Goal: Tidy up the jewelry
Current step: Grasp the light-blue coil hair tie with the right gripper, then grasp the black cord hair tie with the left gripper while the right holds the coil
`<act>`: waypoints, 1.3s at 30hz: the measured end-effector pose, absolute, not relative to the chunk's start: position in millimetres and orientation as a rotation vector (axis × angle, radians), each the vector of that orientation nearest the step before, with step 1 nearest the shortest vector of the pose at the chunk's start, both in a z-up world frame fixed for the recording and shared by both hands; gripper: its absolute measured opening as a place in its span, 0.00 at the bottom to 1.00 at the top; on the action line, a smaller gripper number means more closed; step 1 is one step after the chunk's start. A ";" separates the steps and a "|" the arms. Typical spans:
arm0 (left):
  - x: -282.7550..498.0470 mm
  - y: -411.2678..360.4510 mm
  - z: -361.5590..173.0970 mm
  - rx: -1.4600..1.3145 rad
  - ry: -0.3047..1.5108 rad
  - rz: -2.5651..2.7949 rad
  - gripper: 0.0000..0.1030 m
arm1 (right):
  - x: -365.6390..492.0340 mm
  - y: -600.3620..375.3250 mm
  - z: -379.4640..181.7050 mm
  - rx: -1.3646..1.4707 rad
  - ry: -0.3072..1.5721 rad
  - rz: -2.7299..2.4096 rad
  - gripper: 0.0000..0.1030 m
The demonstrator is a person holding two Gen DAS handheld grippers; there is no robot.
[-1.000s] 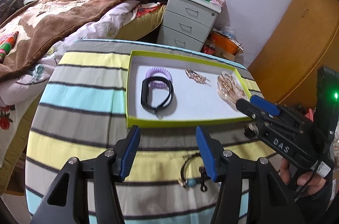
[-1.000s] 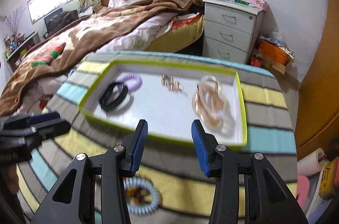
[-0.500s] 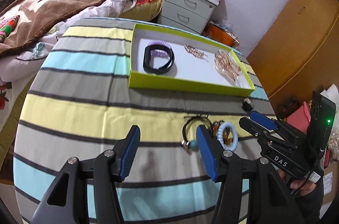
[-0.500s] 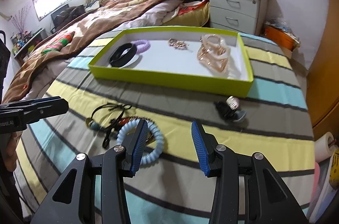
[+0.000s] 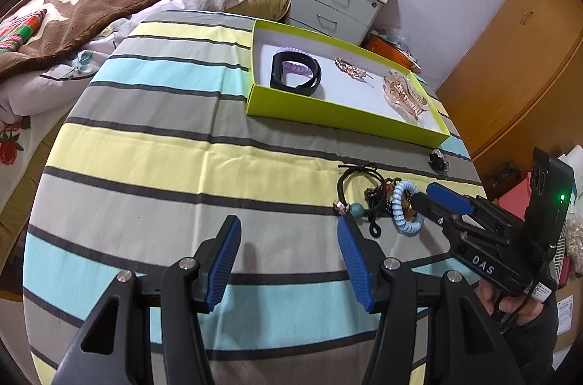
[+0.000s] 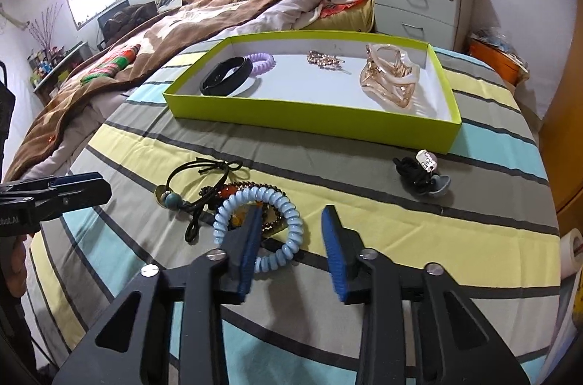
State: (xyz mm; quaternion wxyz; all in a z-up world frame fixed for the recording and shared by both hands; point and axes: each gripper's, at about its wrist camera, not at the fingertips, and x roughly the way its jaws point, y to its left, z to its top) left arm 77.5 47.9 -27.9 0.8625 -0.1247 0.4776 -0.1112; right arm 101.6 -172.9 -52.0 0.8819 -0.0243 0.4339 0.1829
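A light blue coil hair tie [image 6: 271,193] [image 5: 400,191] lies on the striped cloth, on top of a dark beaded bracelet [image 6: 251,186]. My right gripper [image 6: 291,213] [image 5: 430,199] is low over it, jaws closing. One finger is inside the ring and the other outside, so the coil's right arc lies between the pads, untouched. A black cord bracelet [image 6: 204,171] with a teal bead lies just left. My left gripper [image 5: 288,228] hovers open over bare cloth, holding nothing.
The lime green tray [image 6: 309,120] behind holds a black band [image 6: 226,80], a purple coil [image 6: 260,60], gold clips [image 6: 324,58] and an amber hair claw [image 6: 390,77]. A black hair tie with a silver charm [image 6: 419,171] lies right. Bed and nightstand stand beyond the table.
Both grippers pulled back from the tray and sank toward the loose pile. The right jaws narrowed around the blue coil's edge; the left jaws kept their width.
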 end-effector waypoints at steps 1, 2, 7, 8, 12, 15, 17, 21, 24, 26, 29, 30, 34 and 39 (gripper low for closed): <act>76.4 47.5 -27.8 -0.261 1.002 -0.230 0.56 | 100.8 -171.9 -53.6 -0.059 0.908 0.386 0.28; 75.1 47.1 -27.6 -0.260 1.004 -0.227 0.56 | 99.5 -170.6 -55.9 -0.072 0.915 0.388 0.26; 70.6 45.6 -26.1 -0.262 1.010 -0.216 0.56 | 94.2 -172.7 -56.6 -0.088 0.903 0.389 0.11; 70.1 44.6 -26.1 -0.258 1.013 -0.214 0.56 | 94.1 -173.2 -56.4 -0.089 0.901 0.390 0.11; 70.2 39.7 -25.7 -0.237 1.023 -0.218 0.56 | 91.9 -175.6 -53.2 -0.077 0.885 0.400 0.10; 73.5 38.0 -25.0 -0.226 1.024 -0.214 0.56 | 88.0 -182.8 -45.7 -0.046 0.857 0.401 0.09; 76.3 37.0 -24.8 -0.224 1.026 -0.211 0.56 | 84.4 -189.6 -41.2 -0.028 0.839 0.405 0.09; 83.7 30.8 -26.6 -0.215 1.031 -0.224 0.56 | 78.4 -205.8 -34.5 0.031 0.808 0.408 0.09; 93.3 23.8 -28.6 -0.185 1.050 -0.216 0.56 | 72.2 -219.3 -31.2 0.077 0.787 0.407 0.09; 100.8 17.5 -27.9 -0.158 1.059 -0.226 0.56 | 68.3 -226.5 -29.6 0.090 0.782 0.399 0.09; 110.4 10.5 -28.7 -0.155 1.069 -0.212 0.56 | 63.6 -235.7 -26.5 0.105 0.770 0.407 0.09; 114.1 7.8 -30.0 -0.160 1.079 -0.214 0.56 | 62.2 -238.8 -26.0 0.112 0.766 0.410 0.10; 123.5 -6.1 -36.3 -0.137 1.108 -0.182 0.56 | 60.0 -245.8 -25.4 0.137 0.756 0.428 0.10; 127.5 -22.9 -44.3 -0.070 1.127 -0.135 0.55 | 59.2 -250.1 -24.2 0.138 0.764 0.439 0.10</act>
